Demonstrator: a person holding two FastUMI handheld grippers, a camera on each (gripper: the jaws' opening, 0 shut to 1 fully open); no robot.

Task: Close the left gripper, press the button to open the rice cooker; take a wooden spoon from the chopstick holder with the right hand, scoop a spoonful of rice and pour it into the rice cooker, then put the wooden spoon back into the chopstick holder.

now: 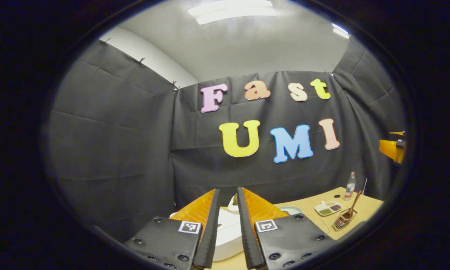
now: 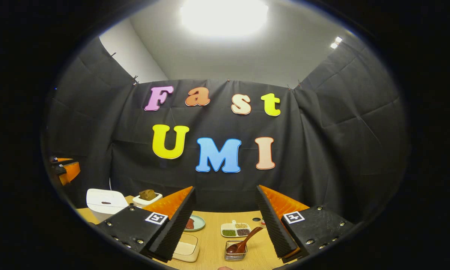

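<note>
In the left gripper view, my left gripper [image 1: 228, 191] hangs just above and in front of the white rice cooker [image 1: 228, 232]; its fingers stand a narrow gap apart with nothing between them. The cooker's lid is down. Further right, the wooden spoon [image 1: 354, 204] stands in the chopstick holder [image 1: 344, 221]. My right gripper [image 2: 225, 189] is wide open above the wooden table, with the spoon [image 2: 243, 242] in its holder [image 2: 235, 254] below, between its fingers. A shallow tub of rice [image 2: 185, 249] lies left of the holder. The rice cooker [image 2: 104, 202] sits at far left.
A divided dish of grains [image 2: 235, 229], a teal plate [image 2: 195, 223] and a white bowl holding a brown lump [image 2: 147, 197] lie on the table [image 2: 213, 243]. A small bottle [image 1: 349, 185] stands at the back. Black cloth walls enclose the booth.
</note>
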